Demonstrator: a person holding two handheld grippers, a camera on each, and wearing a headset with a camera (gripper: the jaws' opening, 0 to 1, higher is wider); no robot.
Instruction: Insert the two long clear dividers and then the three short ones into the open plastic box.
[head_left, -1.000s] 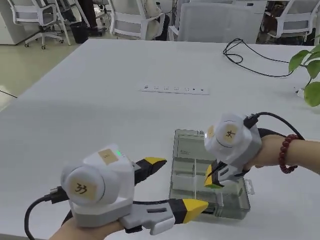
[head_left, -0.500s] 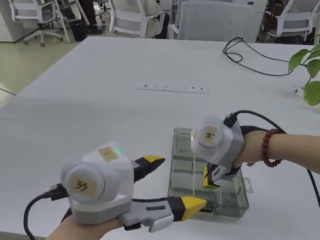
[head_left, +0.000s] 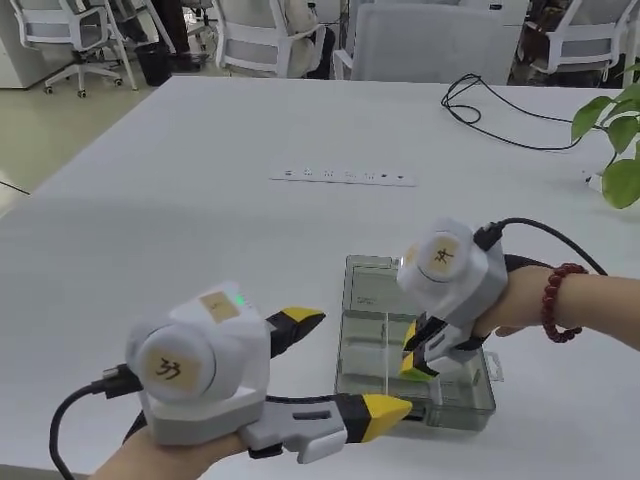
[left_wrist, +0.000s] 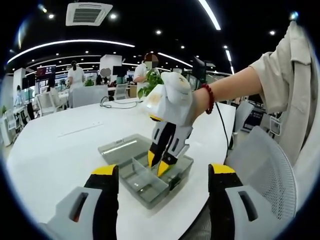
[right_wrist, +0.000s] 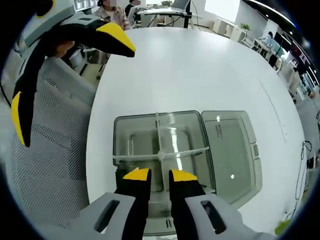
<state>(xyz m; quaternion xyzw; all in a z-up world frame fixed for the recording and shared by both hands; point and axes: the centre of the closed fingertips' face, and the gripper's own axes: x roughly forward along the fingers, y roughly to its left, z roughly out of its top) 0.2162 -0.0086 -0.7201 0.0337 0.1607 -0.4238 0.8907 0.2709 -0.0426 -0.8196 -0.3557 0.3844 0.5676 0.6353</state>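
- At a white table (head_left: 200, 200), the right gripper (right_wrist: 160, 176) points down over the open plastic box (right_wrist: 135, 137). Its yellow-tipped jaws are drawn narrow, with a slim gap between them.
- In the right gripper view, a clear divider (right_wrist: 158, 135) stands on edge in the box and runs straight ahead from that gap to the box's far wall. Whether the jaws actually pinch its near end cannot be told.
- A second clear divider (right_wrist: 185, 151) crosses the first at a right angle just ahead of the right gripper's tips, splitting the box into compartments.
- The box's hinged lid (right_wrist: 227, 150) lies flat on the table, to the right of the jaws in the right gripper view.
- The left gripper (head_left: 343, 365) is held low beside the box with its jaws spread wide and nothing between them. In the head view its lower tip sits just beside the box's near corner.
- Seen along the left gripper's jaws, the box lies just ahead between them, with the right gripper coming down into it from above.
- The hand behind the right gripper wears a dark red bead bracelet (head_left: 553, 300).
- Well beyond both grippers, a power strip (head_left: 343, 177) lies flat on the table. Farther still, a black cable (head_left: 490, 110) loops near the table's far edge.
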